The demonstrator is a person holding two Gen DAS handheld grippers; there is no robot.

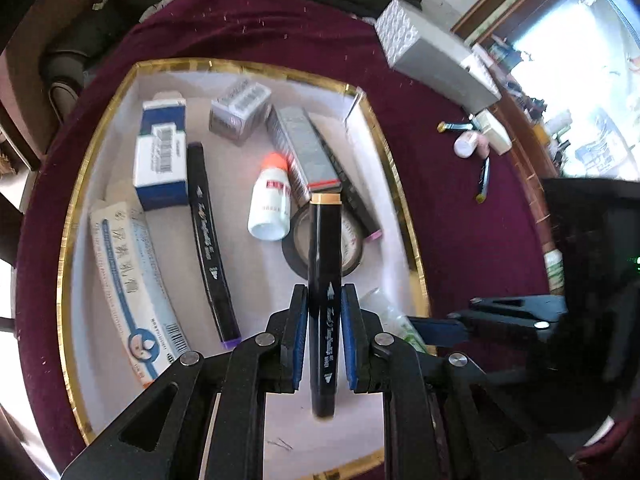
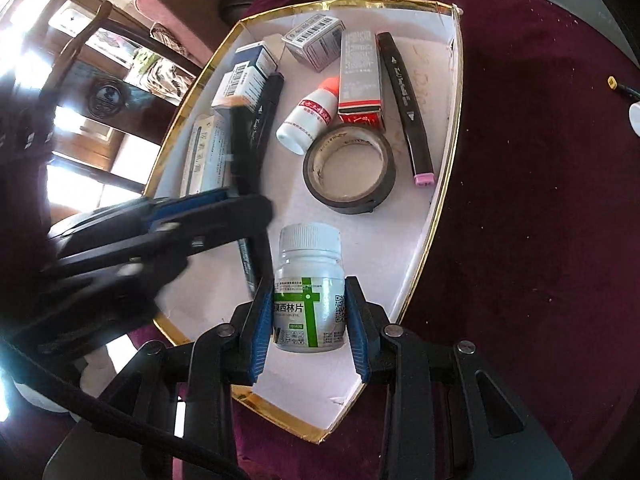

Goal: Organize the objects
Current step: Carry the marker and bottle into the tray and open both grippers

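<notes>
Left tongs point(image 1: 324, 332) clamp a black marker point(image 1: 325, 280) above the gold-rimmed tray point(image 1: 400, 184); right tongs point(image 2: 308, 320) grip a white pill bottle point(image 2: 309, 288) over the tray's near end.

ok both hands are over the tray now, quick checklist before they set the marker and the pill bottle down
1. Left gripper clamped on the marker: ok, pads press both sides.
2. Right gripper clamped on the pill bottle: ok.
3. Both loads above the gold-edged tray: ok.
4. Bare tray floor under the bottle: ok, white floor shows around it.
5. Clear spot under the marker: not ok, its tip overlaps the tape roll in the left view.
6. Space between the two grippers: cannot tell, the left one is blurred and close in the right view.
</notes>
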